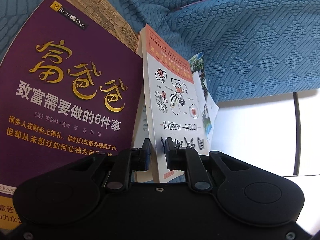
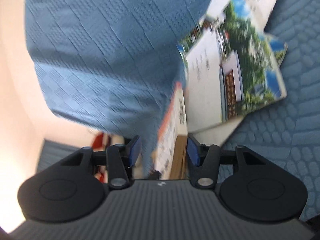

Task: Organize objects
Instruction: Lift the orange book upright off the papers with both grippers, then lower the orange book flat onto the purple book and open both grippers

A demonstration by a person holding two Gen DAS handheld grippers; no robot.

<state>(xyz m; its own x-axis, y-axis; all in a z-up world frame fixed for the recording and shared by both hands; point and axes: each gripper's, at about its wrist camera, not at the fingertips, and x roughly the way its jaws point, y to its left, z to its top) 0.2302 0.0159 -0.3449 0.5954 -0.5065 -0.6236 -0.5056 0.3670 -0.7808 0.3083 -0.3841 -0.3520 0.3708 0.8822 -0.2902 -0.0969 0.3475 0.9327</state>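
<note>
In the left wrist view, a white and orange book [image 1: 172,92] with cartoon drawings stands on edge, and my left gripper [image 1: 158,150] is shut on its lower end. A purple book [image 1: 70,92] with gold lettering leans to its left, with a tan book [image 1: 104,14] behind it. A book with a photo cover [image 1: 203,92] peeks out on the right. The right wrist view is blurred. There my right gripper [image 2: 163,150] stands open around the white and orange book's edge [image 2: 170,132]. The right pad [image 2: 192,150] is close against it and the left pad is apart. The photo-cover book [image 2: 240,70] lies beyond.
A blue textured sofa cover [image 1: 250,40] lies behind and under the books, and it fills much of the right wrist view [image 2: 100,50]. White floor [image 1: 260,132] with a dark seam shows at the right. Something red and white [image 2: 103,140] sits low at the left.
</note>
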